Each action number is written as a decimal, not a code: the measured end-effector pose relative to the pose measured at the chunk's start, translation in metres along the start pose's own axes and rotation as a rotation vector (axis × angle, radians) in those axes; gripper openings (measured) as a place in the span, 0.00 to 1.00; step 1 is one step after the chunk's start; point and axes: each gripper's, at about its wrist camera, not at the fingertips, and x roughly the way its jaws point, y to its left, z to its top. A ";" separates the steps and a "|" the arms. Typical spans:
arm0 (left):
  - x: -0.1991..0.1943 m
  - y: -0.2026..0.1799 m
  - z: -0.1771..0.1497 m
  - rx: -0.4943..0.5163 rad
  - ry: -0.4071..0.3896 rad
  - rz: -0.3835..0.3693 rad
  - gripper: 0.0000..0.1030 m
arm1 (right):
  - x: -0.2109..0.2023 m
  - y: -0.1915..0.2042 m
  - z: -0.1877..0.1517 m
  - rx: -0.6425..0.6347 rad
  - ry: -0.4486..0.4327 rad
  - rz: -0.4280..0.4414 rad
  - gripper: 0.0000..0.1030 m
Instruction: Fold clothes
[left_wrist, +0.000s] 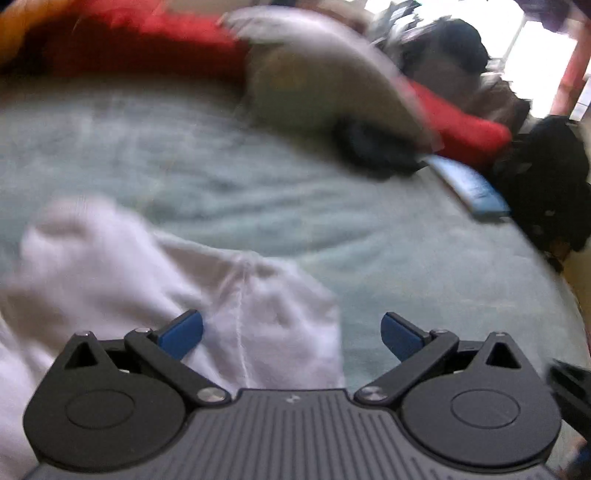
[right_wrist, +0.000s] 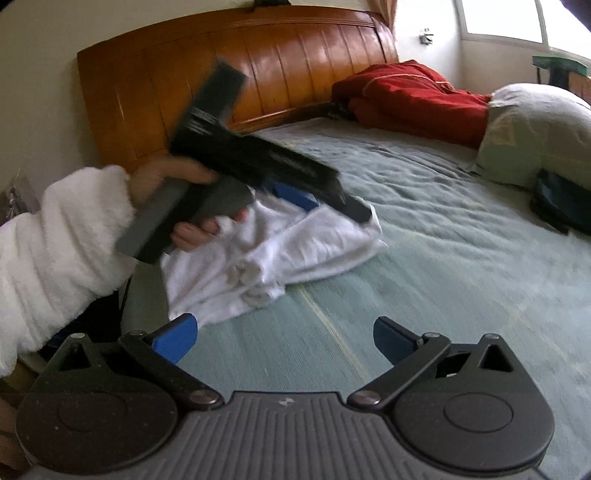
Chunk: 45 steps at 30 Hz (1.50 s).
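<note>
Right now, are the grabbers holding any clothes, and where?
No. The left gripper is open above the white garment, gripping nothing. The right gripper is open over the bare green bedspread.

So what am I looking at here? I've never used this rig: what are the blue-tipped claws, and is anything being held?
Each picture comes from a camera mounted on a hand-held gripper, looking out between its two blue fingers. The left gripper is open over a crumpled white garment on a pale green bedspread. The right gripper is open over bare bedspread; its view also shows the person's hand carrying the left gripper above that garment. Neither holds anything. A red blanket and a pillow lie near the wooden headboard.
</note>
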 end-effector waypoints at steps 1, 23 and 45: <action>-0.003 -0.002 -0.001 0.006 -0.009 0.004 0.99 | -0.002 -0.002 -0.002 0.011 0.002 -0.001 1.00; -0.079 -0.055 -0.110 -0.029 -0.073 0.007 0.99 | -0.057 0.004 -0.028 0.092 -0.064 -0.025 1.00; -0.093 0.043 -0.063 -0.079 -0.192 0.250 0.99 | -0.057 0.016 -0.037 0.084 -0.044 -0.043 1.00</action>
